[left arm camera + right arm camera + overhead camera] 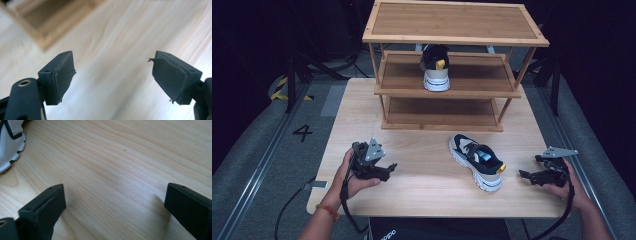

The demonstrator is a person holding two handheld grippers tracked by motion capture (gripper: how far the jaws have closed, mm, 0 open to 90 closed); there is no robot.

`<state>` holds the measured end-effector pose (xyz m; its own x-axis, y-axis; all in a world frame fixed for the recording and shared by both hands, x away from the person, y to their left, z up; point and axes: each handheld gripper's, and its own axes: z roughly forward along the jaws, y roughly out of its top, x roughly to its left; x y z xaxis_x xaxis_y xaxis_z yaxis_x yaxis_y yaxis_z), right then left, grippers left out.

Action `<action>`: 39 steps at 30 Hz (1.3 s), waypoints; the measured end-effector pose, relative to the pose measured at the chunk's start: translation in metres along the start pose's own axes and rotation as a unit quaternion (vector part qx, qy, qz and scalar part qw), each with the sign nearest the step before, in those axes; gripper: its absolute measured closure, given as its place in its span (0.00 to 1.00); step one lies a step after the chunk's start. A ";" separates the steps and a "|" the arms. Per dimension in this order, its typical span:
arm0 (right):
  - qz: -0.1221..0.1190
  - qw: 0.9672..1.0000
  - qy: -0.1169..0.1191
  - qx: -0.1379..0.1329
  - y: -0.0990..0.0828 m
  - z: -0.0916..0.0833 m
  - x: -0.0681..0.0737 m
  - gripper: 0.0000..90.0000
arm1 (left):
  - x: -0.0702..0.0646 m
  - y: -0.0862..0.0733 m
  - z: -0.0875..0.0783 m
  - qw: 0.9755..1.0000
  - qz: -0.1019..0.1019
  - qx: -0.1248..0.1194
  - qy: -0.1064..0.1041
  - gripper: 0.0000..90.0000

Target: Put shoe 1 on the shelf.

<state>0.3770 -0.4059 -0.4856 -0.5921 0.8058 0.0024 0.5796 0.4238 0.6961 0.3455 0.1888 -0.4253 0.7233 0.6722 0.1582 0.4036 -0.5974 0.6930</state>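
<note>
Here, at the left of the high view, the person's left hand (354, 177) holds the left gripper (388, 169) low over the light wooden table (422, 195), pointing toward the middle. In the left gripper view its 2 fingers (62, 75) stand wide apart with nothing between them, the blurred table below and a corner of the rack's base at the upper left.

Further right, a 3-tier wooden shoe rack (452, 65) stands at the far side of the table. 1 sneaker (435, 67) sits on its middle shelf, heel toward the camera. A second sneaker (476, 160), cream and navy with a yellow heel tab, lies on the table in front of the rack, between the 2 grippers.

At the right edge, the right hand (569, 187) holds the right gripper (526, 175), aimed toward that sneaker but apart from it. In the right gripper view its fingers (47, 205) are also spread wide and empty, with the sneaker's white sole (10, 147) at the upper left.
</note>
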 end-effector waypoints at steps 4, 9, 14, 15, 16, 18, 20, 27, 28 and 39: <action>-0.022 1.000 0.022 -0.007 0.001 -0.007 0.004 0.23 | 0.001 -0.030 0.003 0.999 -0.016 0.031 0.002 0.21; -0.078 0.994 0.061 -0.037 0.013 -0.022 0.026 0.21 | 0.000 -0.053 0.001 0.999 -0.033 0.041 0.006 0.21; -0.132 0.987 0.086 -0.037 0.031 -0.029 0.052 0.24 | -0.004 -0.064 0.002 0.998 -0.036 0.048 -0.007 0.21; -0.143 0.985 0.089 -0.038 0.034 -0.031 0.057 0.24 | -0.004 -0.065 0.002 0.998 -0.036 0.047 -0.011 0.21; -0.148 0.984 0.093 -0.041 0.037 -0.032 0.061 0.24 | -0.004 -0.066 0.003 0.998 -0.042 0.041 -0.015 0.21; -0.158 0.981 0.105 -0.047 0.045 -0.035 0.068 0.26 | -0.003 -0.068 0.004 0.998 -0.048 0.035 -0.019 0.20; -0.177 0.976 0.114 -0.049 0.054 -0.038 0.075 0.31 | 0.000 -0.071 0.008 0.997 -0.064 0.018 -0.035 0.18; -0.269 0.953 0.137 -0.020 0.093 -0.038 0.105 0.36 | 0.004 -0.073 0.010 0.997 -0.067 0.014 -0.048 0.16; -0.280 0.950 0.138 -0.011 0.095 -0.035 0.108 0.36 | 0.004 -0.073 0.010 0.996 -0.067 0.015 -0.049 0.16; -0.388 0.902 0.152 0.112 0.120 -0.010 0.129 0.52 | 0.003 -0.073 0.010 0.996 -0.071 0.013 -0.051 0.16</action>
<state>0.3640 -0.2552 -0.3948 -0.9749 0.0940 -0.2016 0.0030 0.9120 0.4103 0.3235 0.2302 -0.4825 0.7104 0.7036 -0.0140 0.5200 -0.5114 0.6841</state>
